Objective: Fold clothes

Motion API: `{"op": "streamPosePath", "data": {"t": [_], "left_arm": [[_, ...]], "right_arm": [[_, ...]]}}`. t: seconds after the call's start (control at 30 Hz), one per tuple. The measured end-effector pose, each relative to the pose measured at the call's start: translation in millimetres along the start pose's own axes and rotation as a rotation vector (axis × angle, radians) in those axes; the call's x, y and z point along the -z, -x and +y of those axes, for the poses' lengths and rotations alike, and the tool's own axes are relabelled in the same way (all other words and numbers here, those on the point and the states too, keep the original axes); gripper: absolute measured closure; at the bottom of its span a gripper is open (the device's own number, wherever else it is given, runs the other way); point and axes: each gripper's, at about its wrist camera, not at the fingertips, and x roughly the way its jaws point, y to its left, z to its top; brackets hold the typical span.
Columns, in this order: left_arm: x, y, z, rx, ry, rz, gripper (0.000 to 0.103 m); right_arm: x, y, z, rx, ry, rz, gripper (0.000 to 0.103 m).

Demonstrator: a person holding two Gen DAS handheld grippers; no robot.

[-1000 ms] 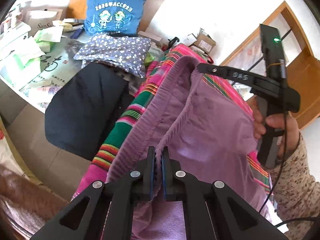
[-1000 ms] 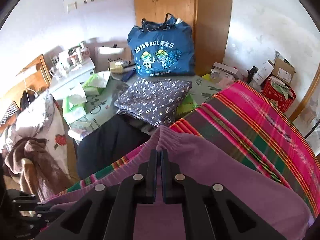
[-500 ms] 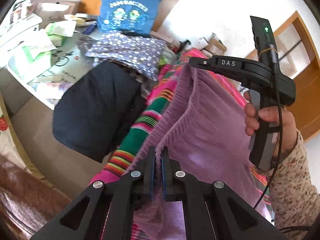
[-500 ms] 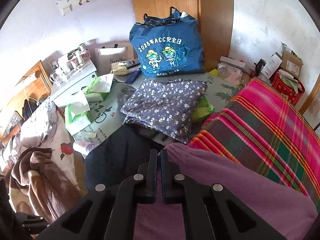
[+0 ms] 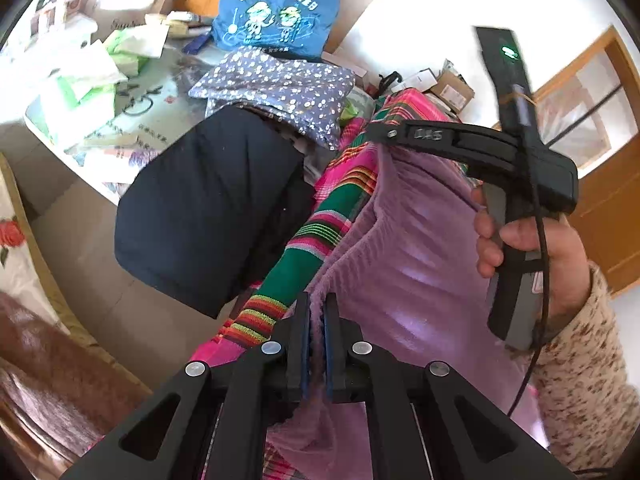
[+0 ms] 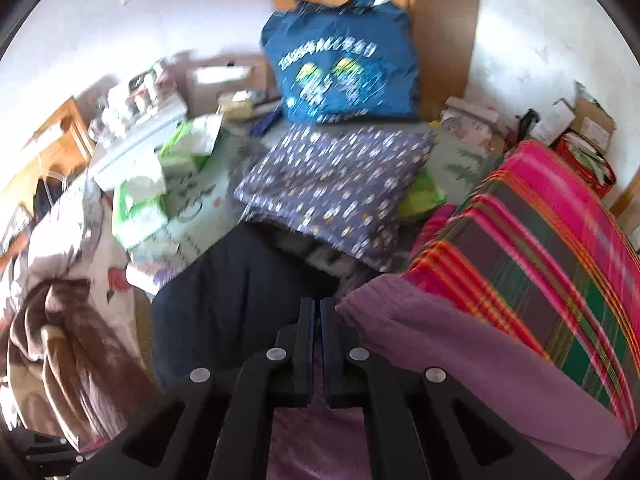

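Observation:
A purple garment lies spread over a striped blanket. My left gripper pinches the garment's gathered near edge between its pads, and its jaws are opening slightly with the cloth still between them. My right gripper, held by a person's hand, grips the far corner of the same edge and holds it up taut. In the right wrist view that gripper is shut, with the purple garment between its fingers and trailing right over the blanket.
A folded black garment hangs over the table edge beside the blanket. Behind it lie a folded floral garment and a blue bag. Tissue packs and papers crowd the table's left. A brown blanket lies low on the left.
My right gripper has carried the purple edge forward and down, nearer the black garment. The left gripper has hardly moved, and the gap between its pads is slightly wider.

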Motion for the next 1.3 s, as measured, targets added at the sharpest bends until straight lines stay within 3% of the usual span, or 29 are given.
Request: {"op": "streamPosePath", "data": {"t": [0.13,0.33,0.4,0.5,0.63,0.77,0.97,1.23,1.3], "left_arm": [[1,1,-4,-0.026,-0.003,0.006,0.093],[3,8,-13,-0.069,-0.021,0.029,0.084],[5,17,-14,-0.078,-0.017,0.020,0.078],[9,34,-16,-0.080,-0.015,0.002,0.077],[12,62,-26,-0.091,-0.043,-0.038,0.077],[15,88,-55,-0.068,-0.131,-0.065,0.073],[23,106,-125,0.029,-0.308,-0.076,0.072],[50,94,-214,0.138,-0.490,0.003,0.072],[58,90,-229,0.155,-0.516,0.016,0.072]], "right_arm": [[4,10,1,-0.028,-0.016,-0.011,0.099],[10,72,-30,-0.022,-0.088,-0.114,0.088],[16,94,-46,-0.006,-0.122,-0.132,0.087],[37,127,-70,0.034,-0.157,-0.162,0.087],[85,175,-106,0.095,-0.200,-0.189,0.087],[145,238,-152,0.200,-0.255,-0.214,0.087],[251,355,-215,0.414,-0.420,-0.254,0.087],[381,490,-251,0.695,-0.585,-0.306,0.087],[405,522,-251,0.726,-0.605,-0.335,0.087]]}}
